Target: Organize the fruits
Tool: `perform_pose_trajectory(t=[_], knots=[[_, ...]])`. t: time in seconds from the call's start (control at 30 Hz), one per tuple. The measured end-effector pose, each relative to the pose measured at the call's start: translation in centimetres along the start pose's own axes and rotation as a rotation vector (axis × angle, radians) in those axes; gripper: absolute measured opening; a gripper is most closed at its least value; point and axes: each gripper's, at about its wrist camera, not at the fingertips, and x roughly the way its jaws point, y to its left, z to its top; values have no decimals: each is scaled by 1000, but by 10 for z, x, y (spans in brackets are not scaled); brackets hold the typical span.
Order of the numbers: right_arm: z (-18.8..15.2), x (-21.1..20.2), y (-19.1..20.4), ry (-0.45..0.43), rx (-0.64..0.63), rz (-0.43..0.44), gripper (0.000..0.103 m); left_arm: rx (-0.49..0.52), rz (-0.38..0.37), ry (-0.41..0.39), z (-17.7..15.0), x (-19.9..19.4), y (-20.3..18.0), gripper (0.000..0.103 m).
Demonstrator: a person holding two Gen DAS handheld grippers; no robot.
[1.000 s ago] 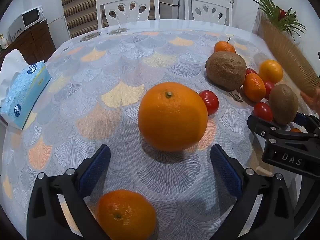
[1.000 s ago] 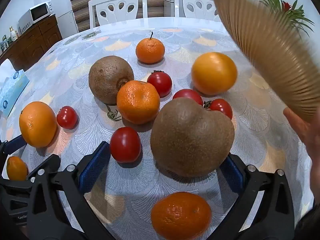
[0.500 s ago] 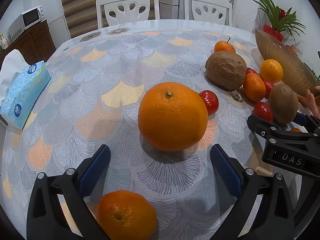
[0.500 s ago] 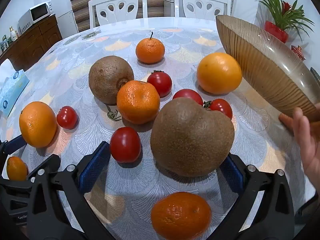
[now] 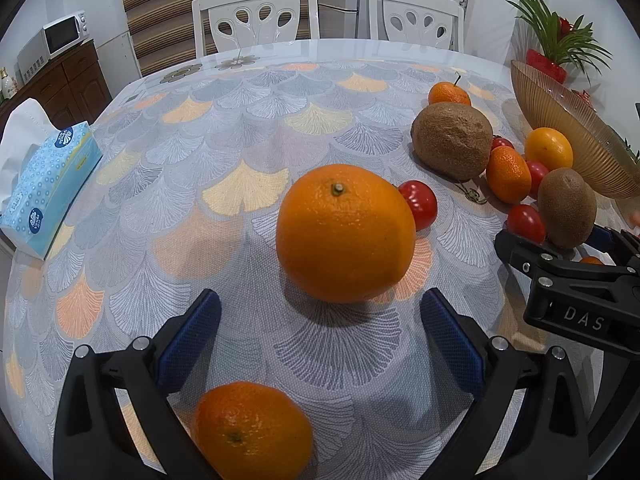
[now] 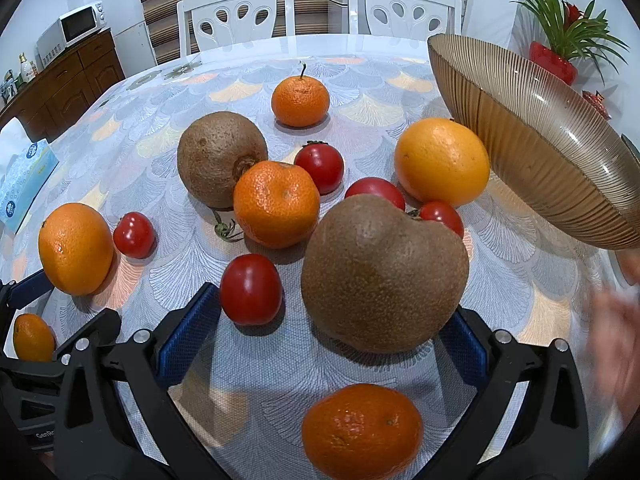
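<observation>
Loose fruit lies on a patterned tablecloth. My left gripper (image 5: 320, 332) is open, just short of a large orange (image 5: 346, 232), with a mandarin (image 5: 252, 430) lying between its arms near the camera. My right gripper (image 6: 330, 328) is open too; a big brown kiwi (image 6: 384, 274) and a red tomato (image 6: 251, 288) sit at its fingertips, and a mandarin (image 6: 362, 430) lies between its arms. Beyond are another kiwi (image 6: 222, 158), a mandarin (image 6: 276, 204), an orange (image 6: 442, 162) and several tomatoes. A ribbed amber glass bowl (image 6: 540, 140) rests tilted at the right, beside a blurred hand (image 6: 616, 316).
A blue tissue box (image 5: 48, 188) lies at the table's left edge. Two white chairs (image 5: 256, 16) stand behind the far edge. A potted plant (image 6: 568, 44) stands beyond the bowl. The table's left half holds only the cloth.
The amber bowl has come down from mid-air onto the table at the right, and the hand has drawn away from it. Both grippers and the fruit have stayed put.
</observation>
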Motion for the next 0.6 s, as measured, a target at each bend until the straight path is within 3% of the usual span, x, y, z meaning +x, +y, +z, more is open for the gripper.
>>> perform_pose_trajectory(t=[0.4,0.53,0.6], knots=[[0,1,2,6,2,-1,100,0,3,3,0,-2,0,98],[1,-2,2,94,-56,45,100,8,12,7,-6,-7,-3,98],[-3,-3,-1,98,-46,59,100,25,-18,16,-9,-11,-1,98]])
